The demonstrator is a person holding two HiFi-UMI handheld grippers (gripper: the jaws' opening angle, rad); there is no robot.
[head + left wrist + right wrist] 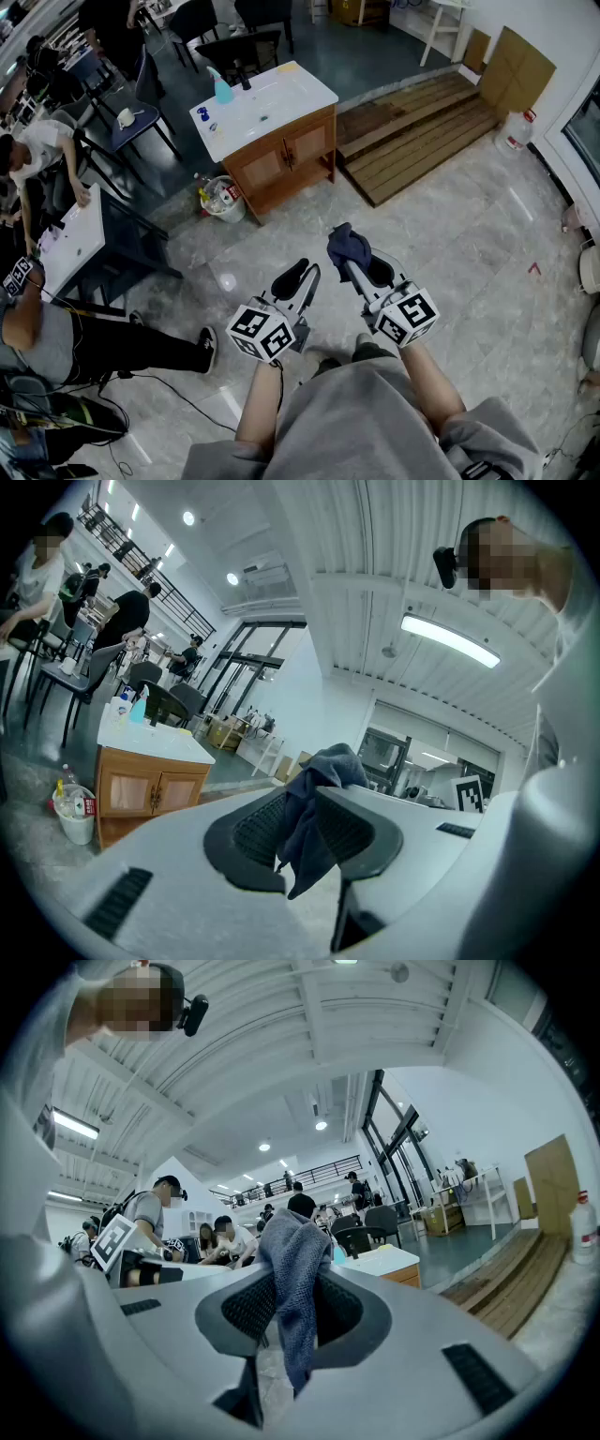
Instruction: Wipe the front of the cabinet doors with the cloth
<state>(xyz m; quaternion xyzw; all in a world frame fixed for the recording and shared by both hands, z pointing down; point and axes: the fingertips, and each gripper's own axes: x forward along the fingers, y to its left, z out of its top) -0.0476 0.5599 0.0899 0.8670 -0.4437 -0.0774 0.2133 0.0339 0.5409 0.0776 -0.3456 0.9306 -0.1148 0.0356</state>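
1. Head view places the cabinet doors (286,157) well apart from both grippers, across a stretch of pale stone floor. No wiping has begun, so the step in hand appears to be the approach.
2. The right gripper (291,1312) has its jaws closed on the cloth (292,1269), which bunches up above them and trails below.
3. The left gripper (302,832) also has its jaws pressed together on a fold of dark blue cloth in its own view. The head view does not make out fabric at that gripper, so it cannot be told whether there is one cloth or two.
4. The doors sit low under a white countertop (267,103). The person would likely need to come close and lower the grippers until the jaws point squarely at the wood.
5. The loose bunch beyond the jaw tips should lead, so that fabric meets the door and not hard plastic.
6. Two things need care. A bucket (223,200) stands just beside the cabinet's left side, and the handles (290,156) where the doors meet could snag the cloth. Wiping each panel separately seems safer.
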